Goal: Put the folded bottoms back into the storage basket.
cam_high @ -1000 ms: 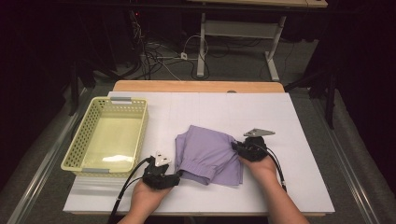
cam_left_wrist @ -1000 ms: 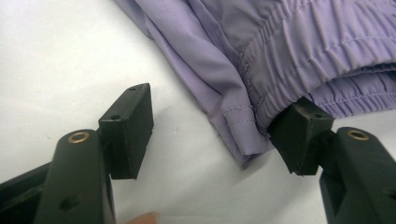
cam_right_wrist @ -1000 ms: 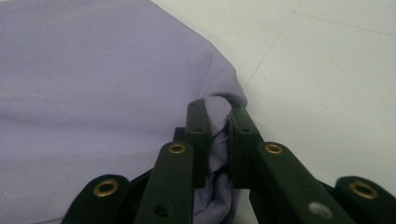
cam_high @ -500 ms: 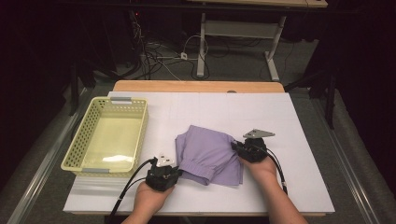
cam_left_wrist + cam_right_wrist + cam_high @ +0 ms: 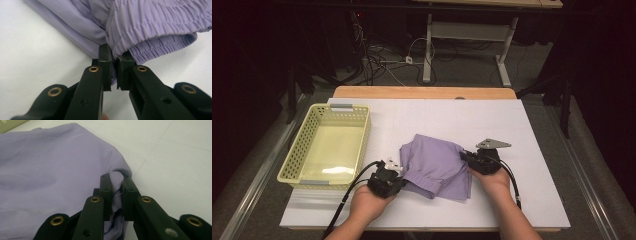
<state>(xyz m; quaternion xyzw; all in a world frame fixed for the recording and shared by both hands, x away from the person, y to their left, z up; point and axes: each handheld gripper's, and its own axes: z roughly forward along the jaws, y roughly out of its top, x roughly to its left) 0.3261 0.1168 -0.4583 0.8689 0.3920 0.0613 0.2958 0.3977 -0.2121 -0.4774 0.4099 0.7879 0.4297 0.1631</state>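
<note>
A folded lilac garment (image 5: 436, 165) with an elastic waistband lies on the white tabletop, near the front. My left gripper (image 5: 398, 176) sits at its front left corner. In the left gripper view its jaws have just closed on the cloth beside the gathered waistband (image 5: 150, 27), and the left gripper (image 5: 114, 67) is shut on that fold. My right gripper (image 5: 468, 159) is at the garment's right edge. The right gripper view shows the right gripper (image 5: 117, 195) shut on a bunched pinch of the lilac garment (image 5: 50, 175).
A pale yellow perforated basket (image 5: 302, 150) stands on the table's left side, holding nothing. Bare white tabletop (image 5: 492, 120) stretches behind and to the right of the garment. A wooden edge (image 5: 422, 92) runs along the back; cables and table legs lie beyond.
My left gripper has slid a little right onto the garment's corner and its jaws have closed on the cloth. The right gripper has kept still with its hold.
</note>
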